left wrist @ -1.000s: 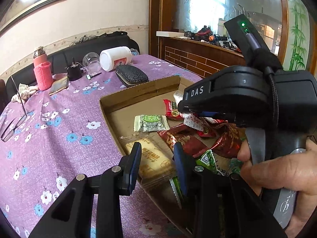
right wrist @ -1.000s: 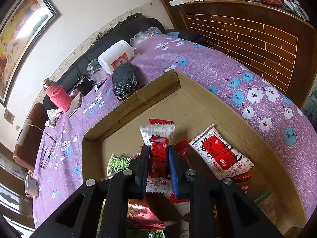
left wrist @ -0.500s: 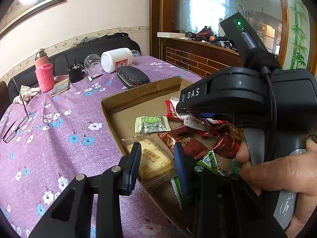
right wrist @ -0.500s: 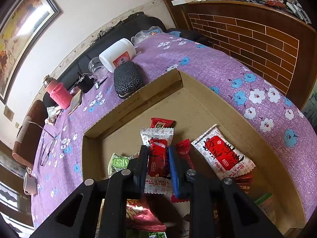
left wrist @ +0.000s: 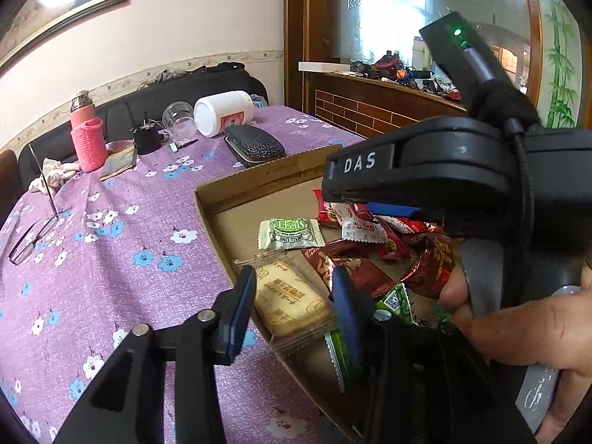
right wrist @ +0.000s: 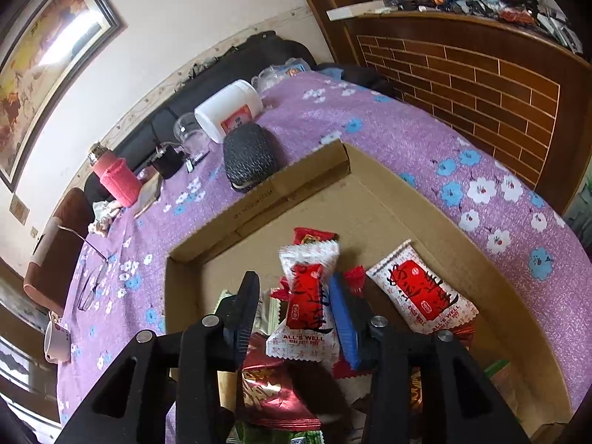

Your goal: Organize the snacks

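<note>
Both grippers hang over the shallow cardboard box (right wrist: 425,222), jaws opening: the right gripper (right wrist: 292,318) straddles a crinkly white-and-red snack packet (right wrist: 307,296) lying on the pile, the left gripper (left wrist: 292,303) a clear-wrapped biscuit pack (left wrist: 292,296) at the box's near edge. Behind the box, on the purple flowered tablecloth (right wrist: 370,122), sit a textured black case (right wrist: 249,153) and a toppled white jar (right wrist: 227,109).

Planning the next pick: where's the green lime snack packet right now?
In the left wrist view the lime packet lies flat on the floor of the box, near its left wall, just beyond the biscuit pack and left of the red wrappers.
</note>
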